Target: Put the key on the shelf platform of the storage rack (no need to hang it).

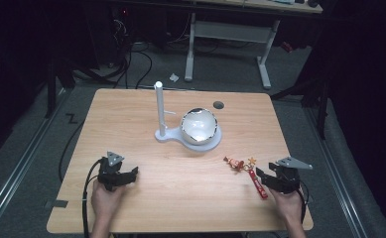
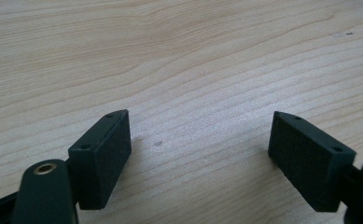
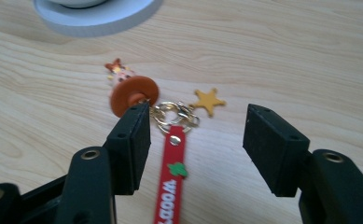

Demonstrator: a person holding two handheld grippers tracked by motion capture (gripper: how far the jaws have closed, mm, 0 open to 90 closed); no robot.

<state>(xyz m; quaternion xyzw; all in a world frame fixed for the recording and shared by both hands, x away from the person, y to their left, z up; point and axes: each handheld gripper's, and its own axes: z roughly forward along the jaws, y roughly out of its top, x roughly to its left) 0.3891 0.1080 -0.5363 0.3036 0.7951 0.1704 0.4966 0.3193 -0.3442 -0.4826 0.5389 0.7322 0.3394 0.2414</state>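
Left claw (image 1: pixel 131 174) and right claw (image 1: pixel 261 177) both gape open, low over the table.

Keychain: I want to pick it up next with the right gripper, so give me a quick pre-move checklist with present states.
1. Right gripper jaws open: ok.
2. Red strap between the jaws: ok, nearer one jaw.
3. Keychain lies flat on the table, apart from the white stand: ok.
4. Star charm clear of the jaws: ok.
5. Left gripper open, holding nothing: ok.
6. Jaws low enough to pinch the strap: cannot tell.
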